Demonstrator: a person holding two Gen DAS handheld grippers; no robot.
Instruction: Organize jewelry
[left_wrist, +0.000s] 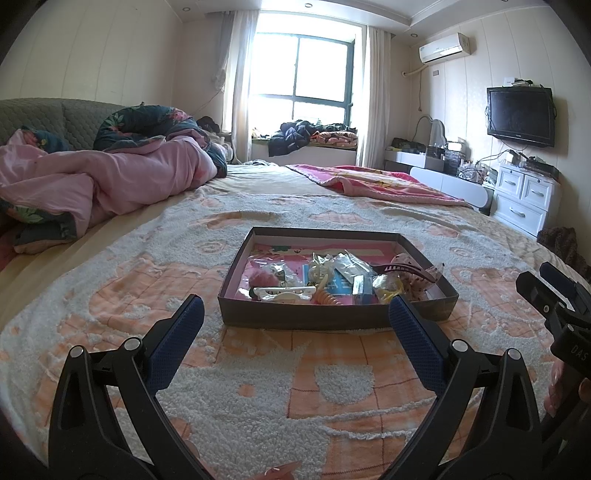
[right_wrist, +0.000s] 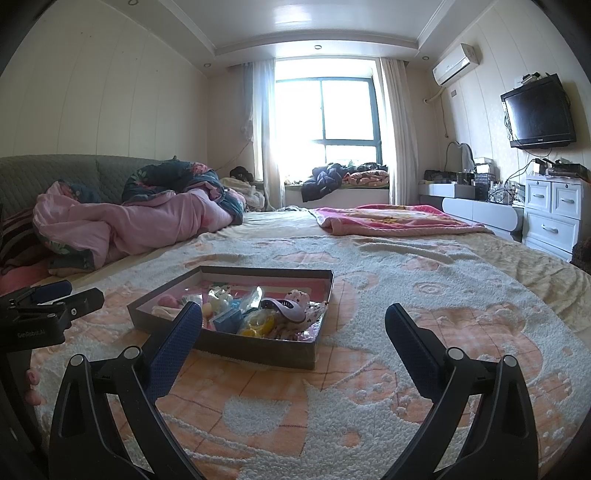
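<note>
Left hand-held gripper (right_wrist: 51, 295) body reads "GenRobot.AI"

We see a rumpled pink quilt (left_wrist: 122, 177) heaped near the bed's headboard (left_wrist: 55, 118), a wall-mounted television (right_wrist: 537, 110) above white drawers (right_wrist: 554, 214) (cables trailing beside them), and an air conditioner (left_wrist: 443, 47) near the bright window (right_wrist: 327, 114).

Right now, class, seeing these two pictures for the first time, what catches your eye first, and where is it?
A shallow dark box crammed with hair clips and small packets sits mid-bed on the peach patterned blanket. The left gripper and right gripper stand open, empty, before it. Behind, a bright window glares.
</note>
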